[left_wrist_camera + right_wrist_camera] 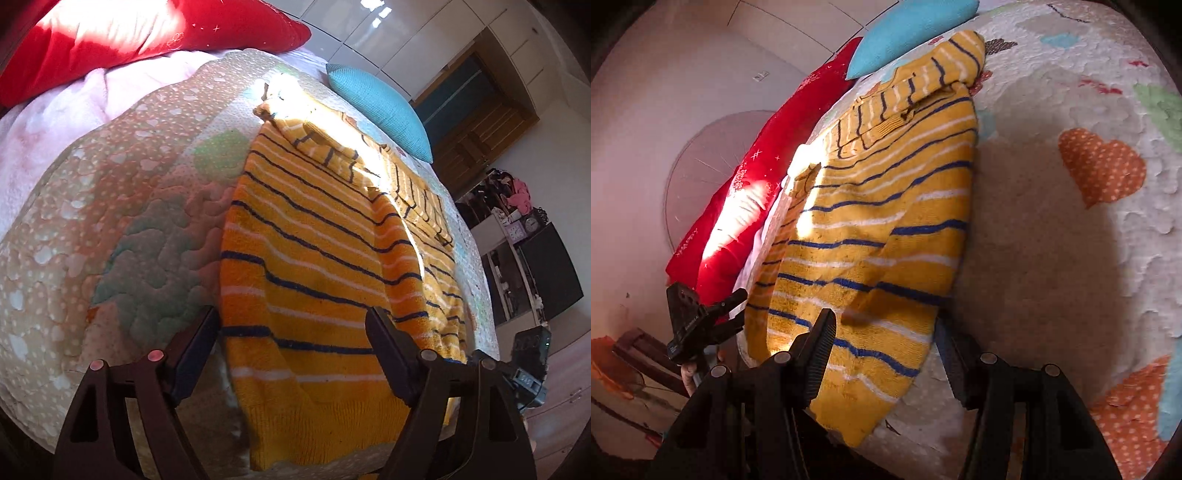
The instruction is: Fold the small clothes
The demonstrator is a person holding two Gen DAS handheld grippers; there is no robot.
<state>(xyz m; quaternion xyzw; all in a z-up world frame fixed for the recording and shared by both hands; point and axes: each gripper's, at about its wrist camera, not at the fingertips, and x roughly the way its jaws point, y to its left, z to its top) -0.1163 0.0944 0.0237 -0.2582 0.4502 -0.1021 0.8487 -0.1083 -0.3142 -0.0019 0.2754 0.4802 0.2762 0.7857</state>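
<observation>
A yellow sweater (pixel 314 258) with blue and white stripes lies flat on the quilted bedspread (pixel 110 221), its sides folded in over the body. My left gripper (pixel 291 325) is open, its jaws astride the sweater's near hem at its left corner. The sweater also shows in the right wrist view (pixel 879 229). My right gripper (pixel 884 332) is open, its jaws astride the hem's right corner. The left gripper (pixel 701 325) shows at the left of the right wrist view, beside the sweater's other corner. The right gripper (pixel 528 365) shows at the right of the left wrist view.
A red pillow (pixel 129 33) and a turquoise pillow (pixel 384 107) lie at the bed's head. A pink blanket (pixel 55 122) lies under the red pillow. Shelves with clocks (pixel 521 229) and a wardrobe (pixel 476 122) stand beyond the bed.
</observation>
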